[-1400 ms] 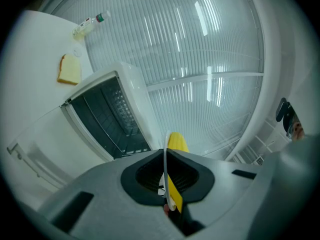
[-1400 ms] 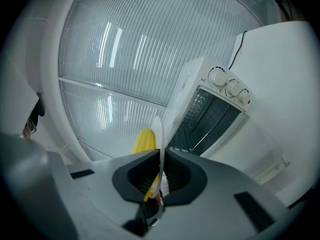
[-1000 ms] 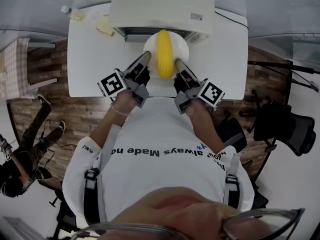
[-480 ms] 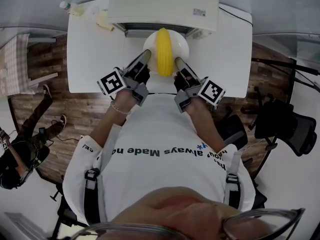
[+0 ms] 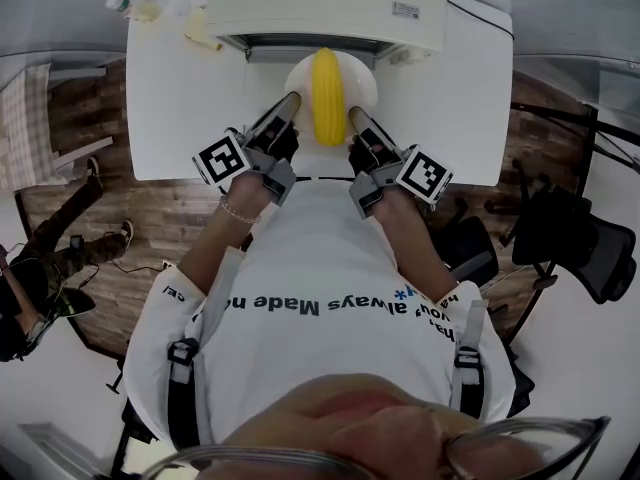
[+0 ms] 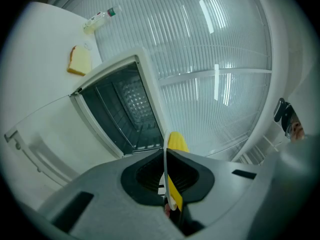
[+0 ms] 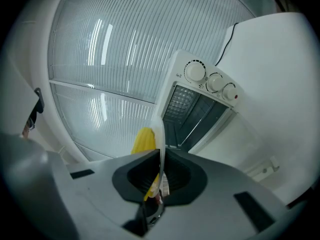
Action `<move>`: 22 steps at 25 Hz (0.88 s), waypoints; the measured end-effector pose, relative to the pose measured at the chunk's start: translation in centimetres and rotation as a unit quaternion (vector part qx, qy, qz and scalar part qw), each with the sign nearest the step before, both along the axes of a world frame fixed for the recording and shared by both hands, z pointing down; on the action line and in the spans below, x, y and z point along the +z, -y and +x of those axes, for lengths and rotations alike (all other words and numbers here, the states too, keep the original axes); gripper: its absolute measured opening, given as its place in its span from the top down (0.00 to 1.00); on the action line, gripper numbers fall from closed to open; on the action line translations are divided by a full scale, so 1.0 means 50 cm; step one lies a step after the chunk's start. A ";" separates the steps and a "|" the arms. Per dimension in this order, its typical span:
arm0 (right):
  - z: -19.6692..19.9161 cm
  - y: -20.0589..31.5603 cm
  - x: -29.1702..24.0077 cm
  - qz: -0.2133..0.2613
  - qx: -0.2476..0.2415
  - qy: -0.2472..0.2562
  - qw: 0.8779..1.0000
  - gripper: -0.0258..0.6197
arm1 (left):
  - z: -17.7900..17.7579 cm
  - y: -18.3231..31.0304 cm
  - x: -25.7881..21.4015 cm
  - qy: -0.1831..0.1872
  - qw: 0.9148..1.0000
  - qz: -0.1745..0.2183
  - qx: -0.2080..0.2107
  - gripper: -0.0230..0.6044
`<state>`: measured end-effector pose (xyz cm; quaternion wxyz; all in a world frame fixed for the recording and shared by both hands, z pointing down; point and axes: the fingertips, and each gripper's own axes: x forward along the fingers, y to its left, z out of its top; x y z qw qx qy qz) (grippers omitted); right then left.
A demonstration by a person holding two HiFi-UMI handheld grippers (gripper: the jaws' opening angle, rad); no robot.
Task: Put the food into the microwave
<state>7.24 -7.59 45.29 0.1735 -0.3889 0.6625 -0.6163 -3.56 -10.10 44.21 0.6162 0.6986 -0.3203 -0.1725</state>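
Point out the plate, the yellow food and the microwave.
plate (image 5: 362,80), head view, bare right side.
yellow food (image 5: 326,96), head view, its middle.
microwave (image 5: 325,3), head view, its top panel.

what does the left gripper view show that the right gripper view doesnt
Only the left gripper view: a bread slice and a bottle on the table beside the microwave. Only the right gripper view: the microwave's three knobs. Both: the open microwave, the yellow food, and the plate rim clamped, by the left gripper in one view and the right gripper in the other.
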 end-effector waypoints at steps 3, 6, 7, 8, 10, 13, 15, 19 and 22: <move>-0.003 0.002 0.021 -0.007 -0.003 -0.006 1.000 0.92 | -0.002 0.003 0.017 -0.008 1.000 -0.007 -0.001 0.93; -0.005 0.000 0.036 -0.013 -0.003 -0.006 1.000 0.92 | -0.004 0.002 0.031 -0.002 1.000 -0.011 0.002 0.93; -0.006 -0.001 0.040 -0.014 -0.003 -0.005 1.000 0.92 | -0.005 0.001 0.035 -0.001 1.000 -0.012 0.002 0.93; -0.006 -0.001 0.042 -0.015 -0.003 -0.006 1.000 0.92 | -0.006 0.001 0.039 0.001 1.000 -0.013 0.002 0.93; -0.006 -0.002 0.047 -0.016 -0.004 -0.007 1.000 0.92 | -0.005 0.000 0.044 0.003 1.000 -0.013 0.003 0.93; -0.008 0.000 0.058 -0.022 -0.001 -0.005 1.000 0.92 | -0.007 0.003 0.055 0.006 1.000 -0.013 0.005 0.93; -0.009 0.005 0.066 -0.022 -0.001 -0.008 1.000 0.92 | -0.008 0.008 0.062 0.006 1.000 -0.012 0.007 0.93; -0.013 0.016 0.082 -0.026 0.000 -0.012 1.000 0.92 | -0.012 0.020 0.080 0.011 1.000 -0.008 0.012 0.93; -0.014 0.018 0.093 -0.028 0.000 -0.014 0.999 0.92 | -0.013 0.024 0.091 0.015 1.000 -0.005 0.016 0.93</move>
